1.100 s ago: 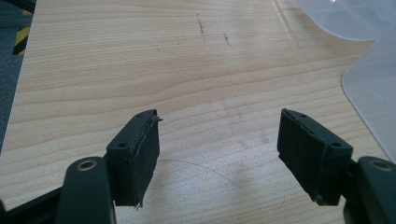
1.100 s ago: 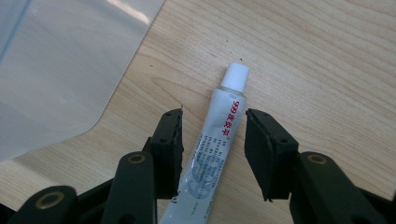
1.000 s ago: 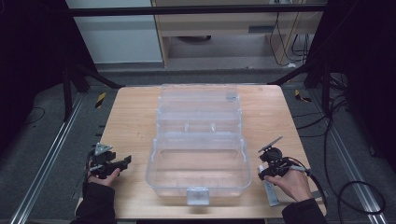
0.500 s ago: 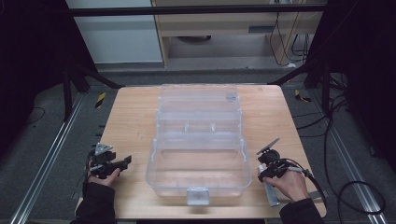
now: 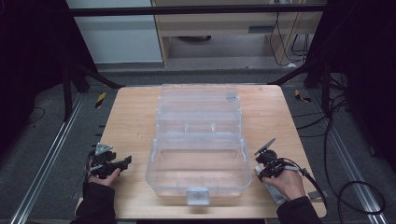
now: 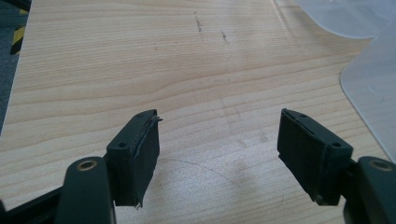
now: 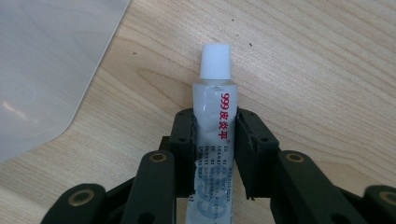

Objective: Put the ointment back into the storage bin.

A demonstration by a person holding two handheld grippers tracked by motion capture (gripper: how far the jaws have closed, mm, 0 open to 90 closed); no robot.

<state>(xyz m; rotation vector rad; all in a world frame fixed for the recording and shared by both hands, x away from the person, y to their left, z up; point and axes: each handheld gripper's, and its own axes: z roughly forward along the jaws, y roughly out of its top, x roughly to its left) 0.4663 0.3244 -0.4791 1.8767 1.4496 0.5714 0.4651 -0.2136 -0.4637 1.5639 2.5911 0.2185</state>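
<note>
Two hand-held grippers sit low at the near bench [image 5: 130, 121] edge: the right hand-held gripper [image 7: 215, 154] is now clenched on a white-capped tube [image 7: 214, 116], jaws pressing both its sides, tube lying on the wood just right of the open clear box [image 5: 198, 140]. It has shifted slightly left over the last second, so the grasp looks set and a lift probably comes next. The left hand-held gripper [image 6: 219, 149] is released, jaws wide apart, nothing between, unmoved.
</note>
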